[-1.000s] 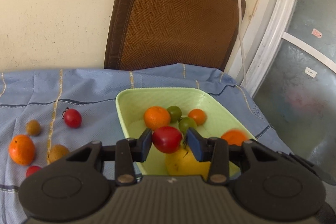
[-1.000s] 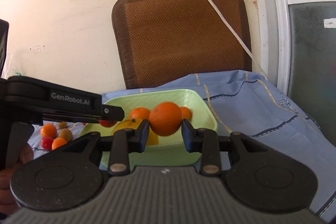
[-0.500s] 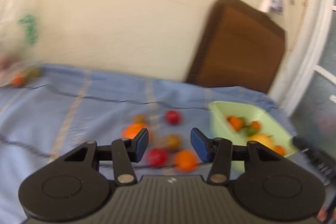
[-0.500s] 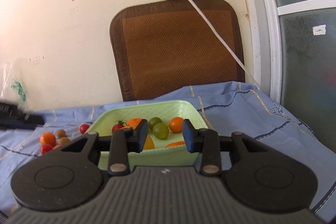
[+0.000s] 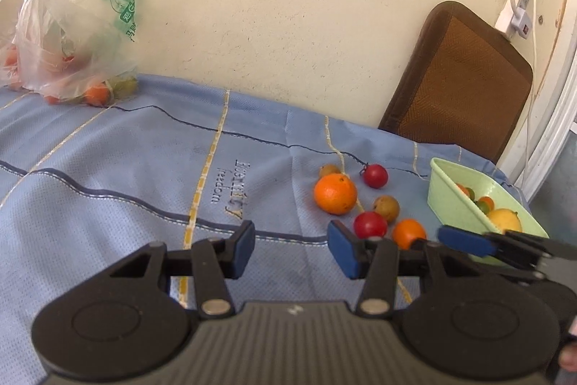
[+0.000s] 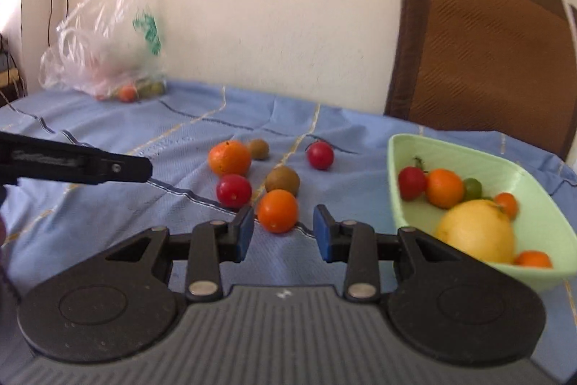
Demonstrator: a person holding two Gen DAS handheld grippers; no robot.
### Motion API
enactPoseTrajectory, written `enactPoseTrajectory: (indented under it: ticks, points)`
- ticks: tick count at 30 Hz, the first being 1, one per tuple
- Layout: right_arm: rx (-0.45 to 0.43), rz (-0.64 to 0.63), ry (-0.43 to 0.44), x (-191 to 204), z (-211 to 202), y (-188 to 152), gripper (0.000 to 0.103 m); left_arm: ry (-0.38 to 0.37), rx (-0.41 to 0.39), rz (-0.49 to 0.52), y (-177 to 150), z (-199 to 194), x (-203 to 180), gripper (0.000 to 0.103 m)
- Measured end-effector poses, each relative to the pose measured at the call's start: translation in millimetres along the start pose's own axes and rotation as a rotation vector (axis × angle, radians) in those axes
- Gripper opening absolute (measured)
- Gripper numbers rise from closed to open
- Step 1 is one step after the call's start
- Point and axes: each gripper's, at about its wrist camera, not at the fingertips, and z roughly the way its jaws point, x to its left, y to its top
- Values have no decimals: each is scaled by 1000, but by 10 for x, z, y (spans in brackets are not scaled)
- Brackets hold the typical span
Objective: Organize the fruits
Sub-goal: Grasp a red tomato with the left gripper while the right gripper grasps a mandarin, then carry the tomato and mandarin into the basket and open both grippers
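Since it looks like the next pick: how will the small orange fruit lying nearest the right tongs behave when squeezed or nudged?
The small orange fruit is round and smooth-skinned, so it would probably roll on the blue cloth if nudged. It likely feels light. The open right tongs look wide enough to straddle it.

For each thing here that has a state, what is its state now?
Left gripper: open, empty, above the cloth.
Right gripper: open, empty; small orange tangerine lies just beyond its fingers.
Pale green plastic basket: partly filled with fruit.
Clear plastic bag: lying open-mouthed, fruit inside.
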Motion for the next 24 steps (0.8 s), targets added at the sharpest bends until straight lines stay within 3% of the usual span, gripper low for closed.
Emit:
enactPoseTrajectory:
  ticks: [2, 3, 9, 14, 15, 16, 19, 24]
  points:
    - [49, 18, 26, -21, 93, 17, 37, -1, 9, 12, 3, 20, -30, 45]
    - [54, 35, 43, -45, 85, 0, 30, -4, 10, 32, 3, 32, -71, 45]
    - [2, 40, 25, -82, -396, -256, 29, -58, 44, 143, 28, 282, -473, 45]
    - [3, 102, 43, -205, -527, -379, 30, -22, 110, 194, 57, 572, -718, 44]
    - [15, 124, 52, -239, -495, -375, 30, -4, 131, 202, 48, 623, -748, 37]
    - [28, 149, 62, -276, -463, -375, 30, 16, 123, 214, 41, 629, -770, 29]
    - [22, 227, 93, -389, -455, -387, 30, 8, 121, 212, 5, 584, -747, 29]
    - [0, 212, 80, -311, -628, -474, 30, -40, 127, 207, -214, 181, -670, 29]
